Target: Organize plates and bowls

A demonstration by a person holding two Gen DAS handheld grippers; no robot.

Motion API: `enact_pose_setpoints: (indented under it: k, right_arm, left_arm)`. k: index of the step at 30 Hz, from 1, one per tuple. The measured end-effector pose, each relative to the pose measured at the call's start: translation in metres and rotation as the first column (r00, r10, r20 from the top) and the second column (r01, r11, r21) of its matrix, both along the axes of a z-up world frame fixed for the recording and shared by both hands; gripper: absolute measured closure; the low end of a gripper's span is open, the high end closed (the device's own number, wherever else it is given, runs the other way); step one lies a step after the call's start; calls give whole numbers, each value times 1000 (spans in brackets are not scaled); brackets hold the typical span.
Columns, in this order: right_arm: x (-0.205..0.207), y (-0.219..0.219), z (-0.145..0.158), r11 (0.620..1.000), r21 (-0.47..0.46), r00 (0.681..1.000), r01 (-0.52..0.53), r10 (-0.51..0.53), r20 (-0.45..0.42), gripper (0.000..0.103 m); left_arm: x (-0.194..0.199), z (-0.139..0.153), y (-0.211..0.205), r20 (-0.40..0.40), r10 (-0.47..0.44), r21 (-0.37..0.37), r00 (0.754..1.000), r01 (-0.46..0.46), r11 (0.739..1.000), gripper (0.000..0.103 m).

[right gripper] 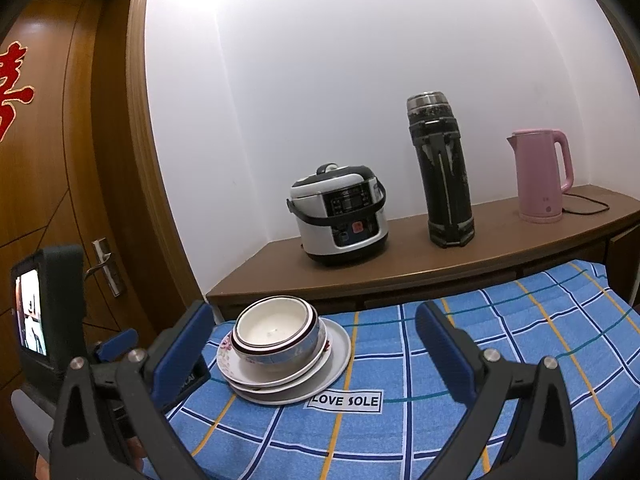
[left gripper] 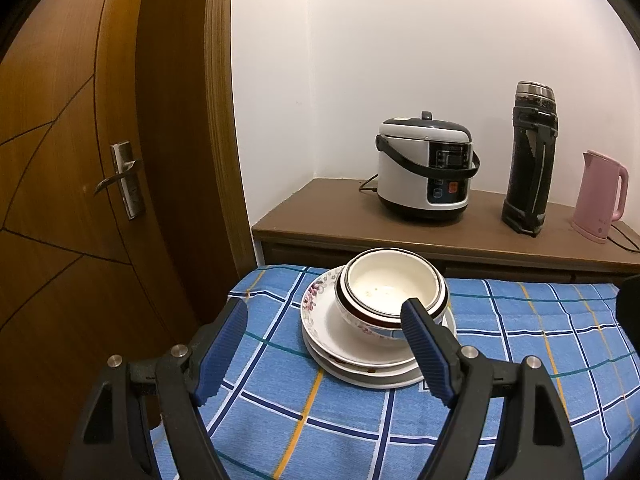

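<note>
Left to right, left wrist view. Door fills 9 o'clock. Left gripper spread wide, holding nothing; its right pad overlaps the near side of the dish stack in the view, contact not certain. The stack sits at centre frame on the blue checked cloth: nested bowls atop the stacked plates.

At 1 to 3 o'clock on the wooden counter: rice cooker, black flask, pink kettle.

Right wrist view. Right gripper also wide open and empty; the stack lies just inside its left finger, at about 10 o'clock from the gap's middle.

Handling judgement: glazed ceramic, so rigid, smooth and slippery, chips if knocked. The full stack is likely heavy for one pinch. Bowl rims stand proud and offer the best bite: one pad inside, one outside the wall. Plates lie flat; only their overhanging rims are reachable, edge-on, so lift the bowls first.
</note>
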State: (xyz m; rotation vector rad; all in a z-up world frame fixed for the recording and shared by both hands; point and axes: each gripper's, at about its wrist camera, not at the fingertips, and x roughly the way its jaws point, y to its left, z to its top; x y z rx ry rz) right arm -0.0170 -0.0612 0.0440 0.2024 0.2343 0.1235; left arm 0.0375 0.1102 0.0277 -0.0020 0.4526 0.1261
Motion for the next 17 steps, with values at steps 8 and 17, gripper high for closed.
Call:
enact_pose_setpoints:
  k: [8,17]
  right_arm:
    - [-5,-4,1,1000,1,1000,12,-12,10,0]
    - [-3,-11,1,1000,10,1000,16,-16,-4,0]
  left_arm:
    - [0,0,-4,-9,-17,-5,1000,17,1000,22]
    - [0,1,-7,-2,-15,-5,1000,15,1000,22]
